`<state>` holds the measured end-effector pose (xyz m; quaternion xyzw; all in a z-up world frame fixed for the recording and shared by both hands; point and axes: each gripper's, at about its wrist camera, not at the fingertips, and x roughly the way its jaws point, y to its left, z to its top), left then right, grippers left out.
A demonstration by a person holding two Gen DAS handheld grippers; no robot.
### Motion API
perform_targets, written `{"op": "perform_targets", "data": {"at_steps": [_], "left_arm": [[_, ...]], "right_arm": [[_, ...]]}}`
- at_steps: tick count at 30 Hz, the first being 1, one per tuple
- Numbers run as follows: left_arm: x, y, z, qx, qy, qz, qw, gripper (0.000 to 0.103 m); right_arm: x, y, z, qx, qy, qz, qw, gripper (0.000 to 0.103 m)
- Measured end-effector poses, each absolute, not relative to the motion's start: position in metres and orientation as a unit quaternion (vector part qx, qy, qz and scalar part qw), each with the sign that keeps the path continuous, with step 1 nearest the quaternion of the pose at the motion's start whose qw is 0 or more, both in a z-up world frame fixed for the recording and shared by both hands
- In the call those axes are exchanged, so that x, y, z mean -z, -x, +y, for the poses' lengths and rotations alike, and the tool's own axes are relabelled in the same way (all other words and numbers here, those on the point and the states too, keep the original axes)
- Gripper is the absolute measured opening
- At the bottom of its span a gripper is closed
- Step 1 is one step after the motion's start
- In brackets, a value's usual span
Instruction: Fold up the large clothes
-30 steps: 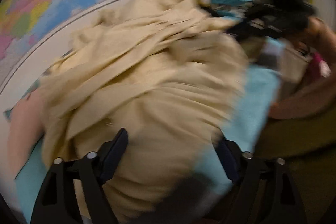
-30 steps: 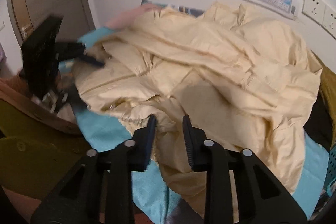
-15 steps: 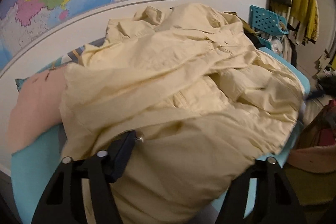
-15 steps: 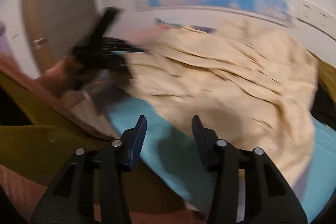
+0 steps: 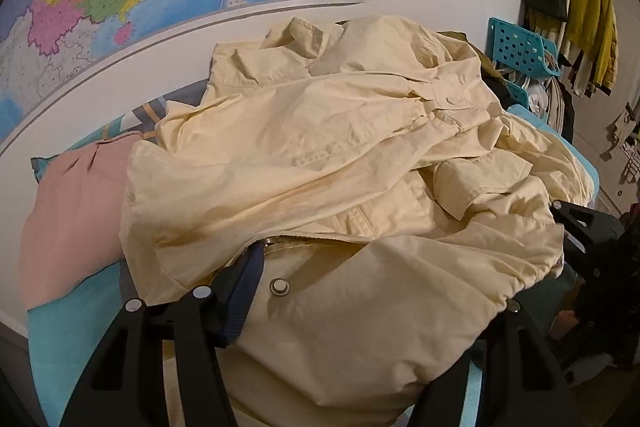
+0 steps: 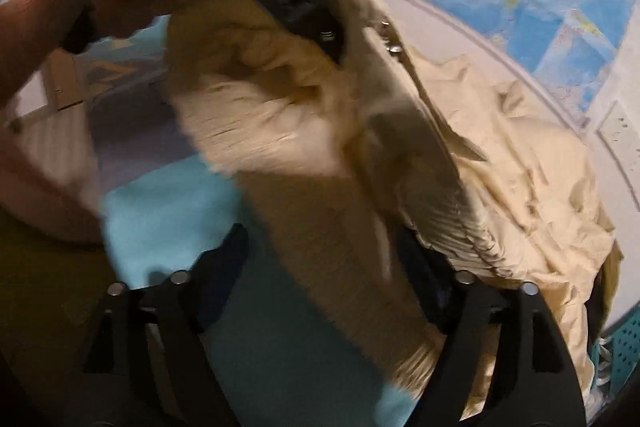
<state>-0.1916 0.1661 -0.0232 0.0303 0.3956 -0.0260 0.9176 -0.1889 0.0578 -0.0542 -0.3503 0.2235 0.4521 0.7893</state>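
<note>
I am angling both grippers downward: left gripper (image 5: 360,291) pinching the jacket (image 5: 340,155), right gripper (image 6: 320,267) spreading around its hem, jacket running toward 1 o'clock.

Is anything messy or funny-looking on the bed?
Yes. The cream jacket is the odd thing: it lies in a crumpled heap on the blue bedsheet, wrinkled, with layers bunched over one another instead of spread flat. It also covers part of the pink pillow. Nothing looks torn or spilled.
</note>
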Motion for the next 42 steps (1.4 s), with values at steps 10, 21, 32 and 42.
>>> {"op": "perform_targets", "data": {"at_steps": [10, 21, 32, 42], "left_arm": [[0.018, 0.193, 0.171, 0.023, -0.031, 0.393, 0.919, 0.06], [0.066, 0.219, 0.139, 0.043, -0.129, 0.429, 0.893, 0.063], [0.026, 0.311, 0.179, 0.156, -0.065, 0.345, 0.923, 0.069], [0.04, 0.292, 0.183, 0.104, -0.073, 0.365, 0.922, 0.078]], "right_arm": [[0.006, 0.185, 0.021, -0.554, 0.244, 0.338, 0.721, 0.006], [0.01, 0.208, -0.016, -0.579, 0.252, 0.391, 0.67, 0.025], [-0.051, 0.12, -0.076, -0.523, 0.091, 0.389, 0.753, 0.062], [0.027, 0.077, -0.029, -0.407, 0.218, 0.415, 0.784, 0.027]]}}
